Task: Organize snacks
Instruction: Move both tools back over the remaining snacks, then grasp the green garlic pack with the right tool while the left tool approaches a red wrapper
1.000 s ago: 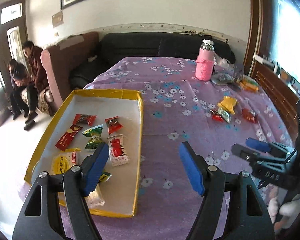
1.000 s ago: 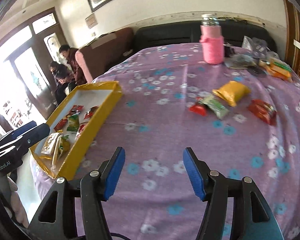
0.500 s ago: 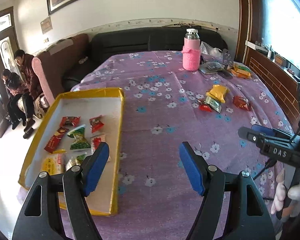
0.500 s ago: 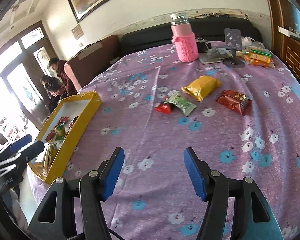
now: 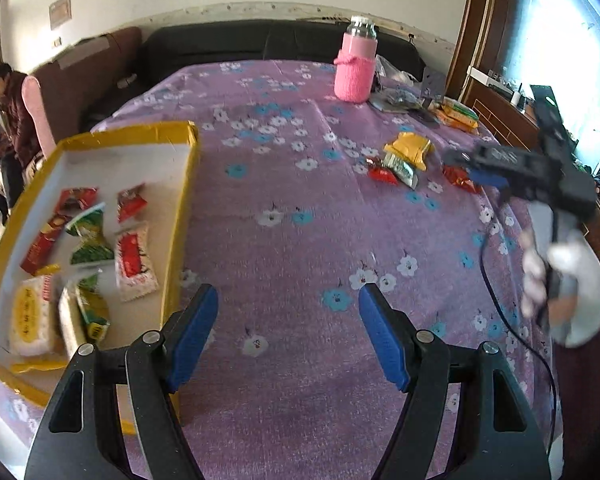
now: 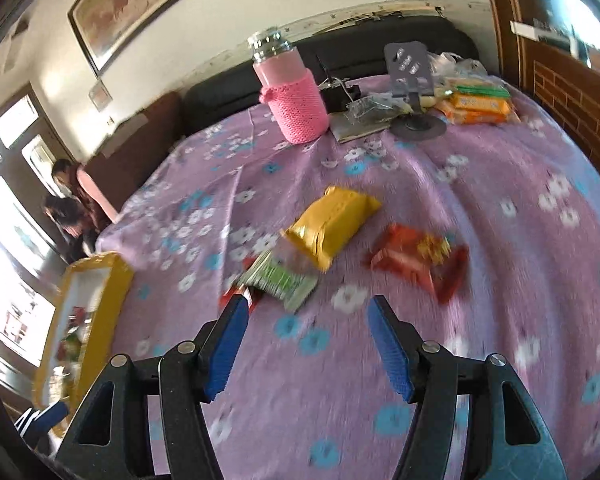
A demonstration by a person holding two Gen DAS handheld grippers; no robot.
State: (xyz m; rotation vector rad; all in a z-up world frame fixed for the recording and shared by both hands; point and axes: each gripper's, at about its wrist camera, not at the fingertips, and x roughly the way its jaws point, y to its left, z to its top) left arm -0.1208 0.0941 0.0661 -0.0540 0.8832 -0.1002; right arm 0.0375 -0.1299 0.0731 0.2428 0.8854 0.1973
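Observation:
A yellow-rimmed tray (image 5: 186,184) at the table's left holds several snack packets (image 5: 134,262); it also shows in the right wrist view (image 6: 116,280). Loose on the purple cloth lie a yellow packet (image 6: 332,224), a green packet (image 6: 284,278), a small red packet (image 6: 236,294) and an orange-red packet (image 6: 416,258). My right gripper (image 6: 306,344) is open and empty, just short of the green packet. It also shows in the left wrist view (image 5: 472,166). My left gripper (image 5: 286,334) is open and empty, beside the tray's right rim.
A bottle in a pink knitted sleeve (image 6: 294,96) stands at the far side. A phone stand (image 6: 414,92), papers and orange packs (image 6: 478,104) sit at the far right. Two people (image 5: 4,128) sit by a sofa to the left.
My right gripper has moved forward toward the loose packets, which now lie close before its fingers. My left gripper has shifted right, off the tray and over the cloth.

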